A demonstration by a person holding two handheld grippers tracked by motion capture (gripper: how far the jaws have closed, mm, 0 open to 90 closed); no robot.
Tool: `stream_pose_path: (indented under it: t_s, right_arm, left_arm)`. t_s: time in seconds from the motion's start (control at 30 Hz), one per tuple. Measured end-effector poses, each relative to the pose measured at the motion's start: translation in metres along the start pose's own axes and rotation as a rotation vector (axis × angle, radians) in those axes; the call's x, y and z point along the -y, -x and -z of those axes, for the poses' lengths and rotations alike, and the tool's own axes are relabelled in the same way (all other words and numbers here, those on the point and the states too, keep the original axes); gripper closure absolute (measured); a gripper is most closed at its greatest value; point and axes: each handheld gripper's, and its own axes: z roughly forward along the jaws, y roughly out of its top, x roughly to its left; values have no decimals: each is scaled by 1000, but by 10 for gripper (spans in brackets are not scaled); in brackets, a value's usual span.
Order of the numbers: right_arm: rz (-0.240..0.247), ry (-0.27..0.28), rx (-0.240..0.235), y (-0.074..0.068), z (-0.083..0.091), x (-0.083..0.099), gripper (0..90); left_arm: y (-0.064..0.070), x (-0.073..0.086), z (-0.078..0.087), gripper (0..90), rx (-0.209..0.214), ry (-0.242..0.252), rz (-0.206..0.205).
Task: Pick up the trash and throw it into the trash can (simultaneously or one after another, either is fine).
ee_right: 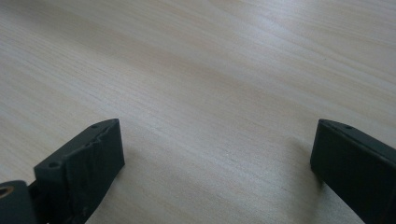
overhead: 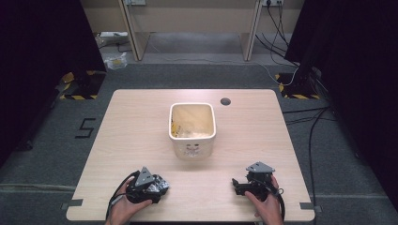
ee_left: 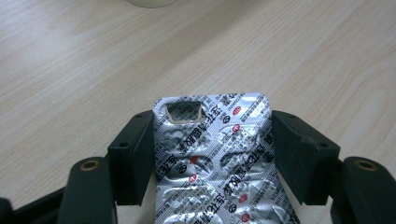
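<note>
Pale wooden table on grey carpet — left gripper jaws clamp a blister pack, right gripper jaws wide.

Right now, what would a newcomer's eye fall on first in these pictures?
First, the silver blister pack between the jaws of the left gripper, near the table's front edge on the person's left. Next, the cream-coloured bin standing at the middle of the wooden table. The right gripper rests open at the front right, with nothing between its jaws.

Even overhead light, dim dark edges; glare on the foil blister pack.
</note>
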Motion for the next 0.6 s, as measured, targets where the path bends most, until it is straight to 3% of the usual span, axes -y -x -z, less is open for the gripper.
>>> stream_pose_path:
  t_s: [0.23, 0.6]
  right_arm:
    - [0, 0, 0, 0, 0, 0, 31]
    - [0, 0, 0, 0, 0, 0, 31]
  left_arm:
    - [-4, -4, 1, 339, 16, 0, 3]
    - [-17, -24, 11, 340, 27, 42, 22]
